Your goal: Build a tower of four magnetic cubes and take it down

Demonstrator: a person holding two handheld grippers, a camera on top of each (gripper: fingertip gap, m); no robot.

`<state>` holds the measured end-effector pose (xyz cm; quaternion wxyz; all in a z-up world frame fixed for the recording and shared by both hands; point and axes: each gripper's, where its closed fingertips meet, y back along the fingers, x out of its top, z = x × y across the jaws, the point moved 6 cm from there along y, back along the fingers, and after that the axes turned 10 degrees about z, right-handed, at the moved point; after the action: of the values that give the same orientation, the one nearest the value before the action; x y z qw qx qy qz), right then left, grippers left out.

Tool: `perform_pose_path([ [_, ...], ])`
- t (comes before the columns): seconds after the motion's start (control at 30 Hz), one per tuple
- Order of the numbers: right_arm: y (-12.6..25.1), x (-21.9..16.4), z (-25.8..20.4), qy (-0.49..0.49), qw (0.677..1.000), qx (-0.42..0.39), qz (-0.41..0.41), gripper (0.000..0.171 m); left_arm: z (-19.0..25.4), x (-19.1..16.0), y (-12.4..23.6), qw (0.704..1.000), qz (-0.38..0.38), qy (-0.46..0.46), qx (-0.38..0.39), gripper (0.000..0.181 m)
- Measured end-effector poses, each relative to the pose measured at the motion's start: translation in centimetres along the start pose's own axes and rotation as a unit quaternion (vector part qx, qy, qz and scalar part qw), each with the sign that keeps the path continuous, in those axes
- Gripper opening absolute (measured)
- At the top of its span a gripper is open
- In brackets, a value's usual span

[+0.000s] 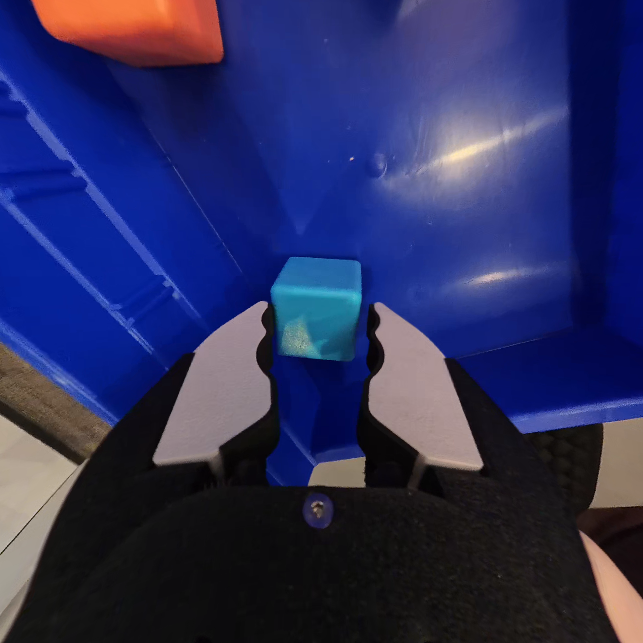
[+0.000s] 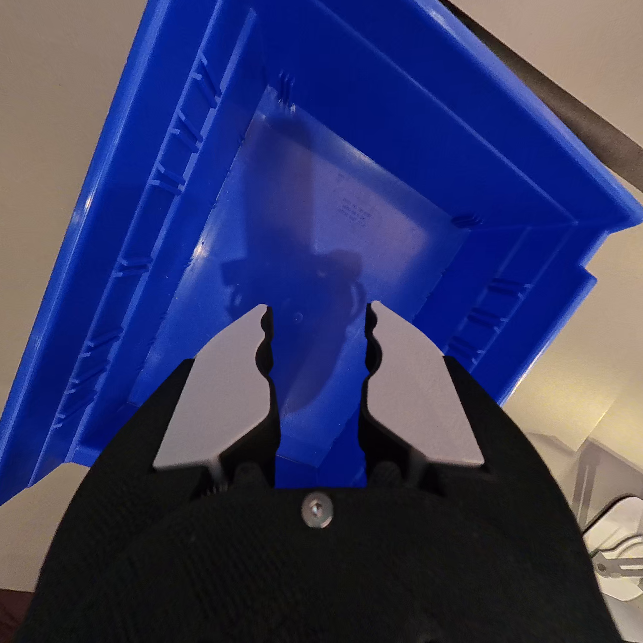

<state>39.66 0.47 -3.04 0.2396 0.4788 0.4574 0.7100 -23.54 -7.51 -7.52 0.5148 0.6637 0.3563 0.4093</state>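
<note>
The left gripper reaches into a blue plastic bin with its jaws spread on either side of a teal cube. The left finger sits right at the cube's side, while a narrow gap shows between the cube and the right finger, so the cube is framed but not clearly pinched. The cube rests on the bin's floor close to the near wall, beside the corner where that wall meets the ribbed left side. An orange cube, blurred, lies farther in, toward the far left of the bin floor, well apart from the teal one.

The right gripper hangs over the same bin, jaws spread with nothing between them. The glossy floor under it shows a dim reflection. The bin stands on a pale table.
</note>
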Motion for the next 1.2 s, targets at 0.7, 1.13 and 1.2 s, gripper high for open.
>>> perform_pose_path([
  [0.7, 0.1, -0.3, 0.1, -0.002, 1.000, 0.006, -0.006, 0.052, 6.4, 3.2, 15.7, 0.934, 0.325, -0.121, 0.091, 0.048],
  [1.13, 0.6, -0.2, -0.5, 0.008, 1.000, 0.018, 0.001, 0.053, 27.3, 12.1, 11.8, 0.831, 0.275, -0.481, -0.057, 0.048],
  [1.2, 0.7, -0.2, -0.5, 0.009, 1.000, 0.021, 0.001, 0.053, 27.9, 13.2, 9.9, 0.835, 0.230, -0.498, -0.045, 0.048],
])
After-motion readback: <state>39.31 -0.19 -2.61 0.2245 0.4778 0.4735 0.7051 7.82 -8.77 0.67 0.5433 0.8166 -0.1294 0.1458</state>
